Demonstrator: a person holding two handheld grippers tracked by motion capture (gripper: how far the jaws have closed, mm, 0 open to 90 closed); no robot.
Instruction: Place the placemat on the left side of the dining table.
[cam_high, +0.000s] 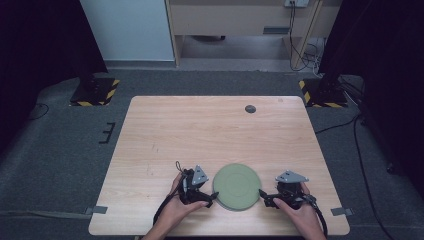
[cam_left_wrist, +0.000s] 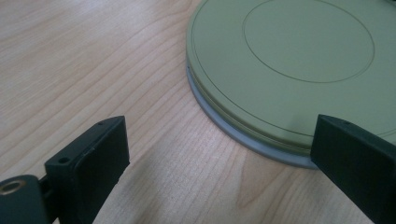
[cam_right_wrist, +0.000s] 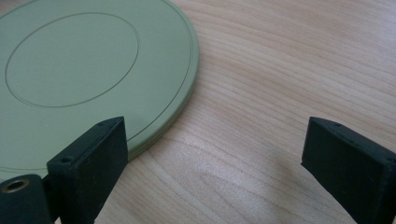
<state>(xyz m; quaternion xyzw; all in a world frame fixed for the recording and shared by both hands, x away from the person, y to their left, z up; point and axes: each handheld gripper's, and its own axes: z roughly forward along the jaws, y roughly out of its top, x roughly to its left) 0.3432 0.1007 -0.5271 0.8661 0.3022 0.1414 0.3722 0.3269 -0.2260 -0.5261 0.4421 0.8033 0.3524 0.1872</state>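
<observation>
A round olive-green plate (cam_high: 236, 186) lies face down near the table's front edge, between the two grippers. In the left gripper view the green plate (cam_left_wrist: 285, 60) rests on a grey rim (cam_left_wrist: 243, 137) of something beneath it. My left gripper (cam_high: 211, 201) sits at the plate's left edge, held by a hand. Its jaws stand wide apart, one over bare wood, the other over the plate's rim (cam_left_wrist: 219, 140). My right gripper (cam_high: 263, 196) is at the plate's right edge, also open (cam_right_wrist: 215, 140). One of its jaws overlaps the green plate (cam_right_wrist: 70, 65), and the other is over the table.
A small dark round disc (cam_high: 250, 109) lies near the far edge of the wooden table (cam_high: 200, 130). Grey tape tabs (cam_high: 99, 210) mark the front corners. Black stands with yellow-striped bases (cam_high: 94, 92) sit on the floor beyond both far corners.
</observation>
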